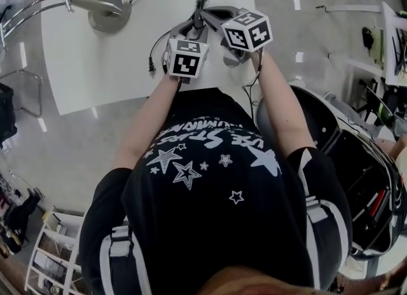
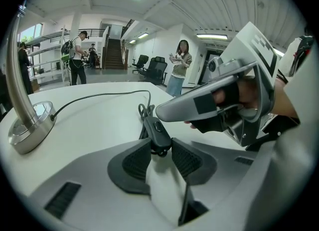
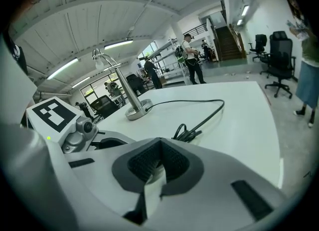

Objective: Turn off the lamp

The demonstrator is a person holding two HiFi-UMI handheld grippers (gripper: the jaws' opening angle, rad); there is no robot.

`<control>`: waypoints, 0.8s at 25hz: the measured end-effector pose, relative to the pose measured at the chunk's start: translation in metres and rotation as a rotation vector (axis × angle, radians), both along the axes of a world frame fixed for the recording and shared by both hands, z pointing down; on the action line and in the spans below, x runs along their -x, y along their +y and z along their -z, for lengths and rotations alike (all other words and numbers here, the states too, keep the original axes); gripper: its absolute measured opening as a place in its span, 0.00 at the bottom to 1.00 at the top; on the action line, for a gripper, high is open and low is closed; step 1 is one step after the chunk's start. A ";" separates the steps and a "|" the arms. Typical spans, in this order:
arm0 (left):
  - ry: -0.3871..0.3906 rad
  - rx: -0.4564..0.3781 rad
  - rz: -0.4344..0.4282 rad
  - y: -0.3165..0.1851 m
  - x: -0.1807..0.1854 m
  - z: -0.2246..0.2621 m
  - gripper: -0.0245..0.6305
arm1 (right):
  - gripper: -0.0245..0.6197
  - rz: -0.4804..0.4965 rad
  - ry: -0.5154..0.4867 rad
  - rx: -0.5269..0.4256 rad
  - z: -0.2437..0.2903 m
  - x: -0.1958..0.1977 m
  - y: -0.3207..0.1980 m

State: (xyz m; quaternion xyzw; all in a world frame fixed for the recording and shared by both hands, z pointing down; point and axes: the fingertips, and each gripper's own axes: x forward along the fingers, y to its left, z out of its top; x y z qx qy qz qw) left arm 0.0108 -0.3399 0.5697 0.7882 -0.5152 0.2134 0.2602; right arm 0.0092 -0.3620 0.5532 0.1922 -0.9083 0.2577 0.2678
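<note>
The lamp's round metal base point(image 1: 109, 9) stands at the far left of the white table point(image 1: 95, 77), with its curved arm reaching left. A black cable point(image 2: 99, 96) runs from the base to a black inline switch point(image 2: 158, 134). My left gripper point(image 2: 160, 148) is shut on the near end of that switch, with a pad on each side of it. My right gripper point(image 2: 167, 111) hangs just above and to the right of the switch, shut and holding nothing. In the right gripper view its pads point(image 3: 172, 163) meet, with the coiled cable point(image 3: 187, 134) beyond them.
A black office chair point(image 1: 356, 160) stands at my right, beside the table's near edge. Benches with gear point(image 1: 388, 46) line the right side, and a white rack point(image 1: 51, 255) sits low at the left. People point(image 2: 179, 65) stand beyond the table's far side.
</note>
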 end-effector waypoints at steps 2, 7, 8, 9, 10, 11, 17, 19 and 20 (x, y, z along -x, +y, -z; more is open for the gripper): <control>0.003 0.004 0.002 0.000 0.001 0.000 0.26 | 0.05 0.010 0.005 0.005 -0.002 0.003 -0.001; 0.006 0.007 0.005 -0.001 0.002 0.000 0.26 | 0.05 0.018 0.016 0.013 -0.005 0.006 -0.001; 0.004 0.007 0.005 -0.001 0.002 0.000 0.26 | 0.05 0.019 0.016 0.015 -0.006 0.006 -0.001; 0.003 0.008 0.005 -0.001 0.002 -0.001 0.26 | 0.05 0.019 0.014 0.019 -0.006 0.006 -0.001; 0.002 0.009 0.004 -0.001 0.002 -0.001 0.26 | 0.05 0.019 0.013 0.022 -0.006 0.005 -0.001; 0.001 0.010 0.003 -0.001 0.002 0.000 0.26 | 0.05 0.017 0.014 0.022 -0.006 0.005 -0.001; 0.004 0.014 0.003 -0.001 0.003 -0.003 0.26 | 0.05 0.007 0.039 -0.005 -0.011 0.006 -0.003; 0.001 0.013 0.001 -0.001 0.003 -0.003 0.26 | 0.05 0.001 0.032 0.003 -0.012 0.006 -0.003; 0.000 0.012 0.001 -0.001 0.003 -0.003 0.26 | 0.05 0.001 0.034 0.002 -0.012 0.006 -0.003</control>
